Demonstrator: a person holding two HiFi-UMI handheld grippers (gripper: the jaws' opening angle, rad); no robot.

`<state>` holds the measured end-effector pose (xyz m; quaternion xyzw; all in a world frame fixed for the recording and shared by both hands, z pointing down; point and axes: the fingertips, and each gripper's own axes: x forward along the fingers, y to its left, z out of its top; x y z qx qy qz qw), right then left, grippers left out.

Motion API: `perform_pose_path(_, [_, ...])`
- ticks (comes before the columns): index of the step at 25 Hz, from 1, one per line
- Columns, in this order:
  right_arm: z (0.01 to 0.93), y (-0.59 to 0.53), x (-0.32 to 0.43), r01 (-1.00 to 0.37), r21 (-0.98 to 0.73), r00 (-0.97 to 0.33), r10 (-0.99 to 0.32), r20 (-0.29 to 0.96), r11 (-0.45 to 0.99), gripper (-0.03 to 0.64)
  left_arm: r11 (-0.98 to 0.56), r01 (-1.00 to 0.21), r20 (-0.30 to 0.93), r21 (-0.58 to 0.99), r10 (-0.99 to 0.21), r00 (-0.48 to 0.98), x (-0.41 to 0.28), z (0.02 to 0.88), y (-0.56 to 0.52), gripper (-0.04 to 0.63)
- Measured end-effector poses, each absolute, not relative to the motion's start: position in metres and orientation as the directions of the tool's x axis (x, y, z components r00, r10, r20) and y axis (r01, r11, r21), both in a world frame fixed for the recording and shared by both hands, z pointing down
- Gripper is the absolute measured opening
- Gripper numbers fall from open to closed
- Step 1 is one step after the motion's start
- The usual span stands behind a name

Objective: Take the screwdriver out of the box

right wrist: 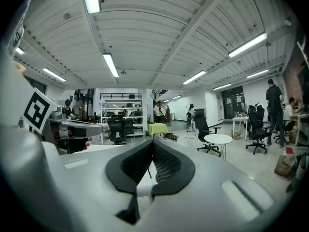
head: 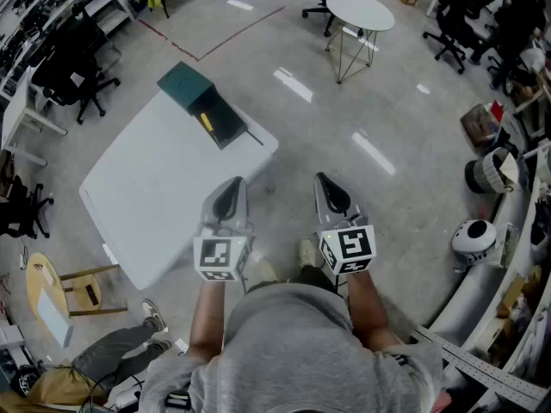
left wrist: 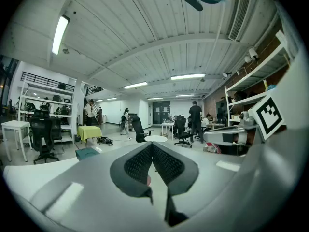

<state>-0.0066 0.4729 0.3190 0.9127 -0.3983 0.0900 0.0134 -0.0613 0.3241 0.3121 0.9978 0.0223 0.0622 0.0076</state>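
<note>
Head view, near to far.

- 6 o'clock: person's grey shirt [head: 301, 351], forearms reaching forward.
- Left gripper [head: 234, 186]: over the near edge of the white table [head: 155, 200], nose toward 12. In its own view the two black pads are pressed together at the tips, with nothing between them.
- Right gripper [head: 324, 181]: beside it at 3 o'clock, over bare floor and off the table. Pads also pressed together and empty.
- 8 o'clock: wooden stool [head: 69, 286] beside the table's near corner.
- 11 o'clock of the left gripper, at the table's far corner: dark green box [head: 194, 89], lying open.
- Screwdriver [head: 207, 121]: yellow handle shows inside the box's open part. It is well apart from both grippers.
- 1 o'clock, far across the floor: round white table [head: 360, 10] on wire legs.
- 10 o'clock, far: black office chair [head: 77, 71].
</note>
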Motion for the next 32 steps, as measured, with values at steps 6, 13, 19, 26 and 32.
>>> perform_pose_path(6, [0.321, 0.47, 0.007, -0.749, -0.074, 0.641, -0.748, 0.169, -0.658, 0.005, -1.0, 0.025, 0.128, 0.016, 0.027, 0.991, -0.049, 0.313, 0.327, 0.011])
perform_pose_path(13, [0.321, 0.457, 0.031, -0.815, -0.065, 0.559, -0.81, 0.175, -0.576, 0.005, -0.997, -0.078, 0.128, 0.007, -0.076, 0.989, -0.036, 0.313, 0.321, 0.011])
perform_pose_path(19, [0.323, 0.434, 0.047, -0.896, -0.06, 0.426, -0.89, 0.166, -0.44, 0.005, -0.974, -0.226, 0.133, -0.013, -0.226, 0.965, -0.038, 0.319, 0.312, 0.012])
perform_pose_path(26, [0.325, 0.402, 0.044, -0.957, -0.069, 0.27, -0.951, 0.154, -0.283, 0.003, -0.929, -0.369, 0.134, -0.022, -0.368, 0.92, -0.053, 0.32, 0.299, 0.012])
perform_pose_path(32, [0.342, 0.359, 0.047, -0.976, -0.094, 0.177, -0.966, 0.191, -0.198, 0.005, -0.891, -0.454, 0.166, -0.01, -0.449, 0.878, -0.056, 0.332, 0.264, 0.012])
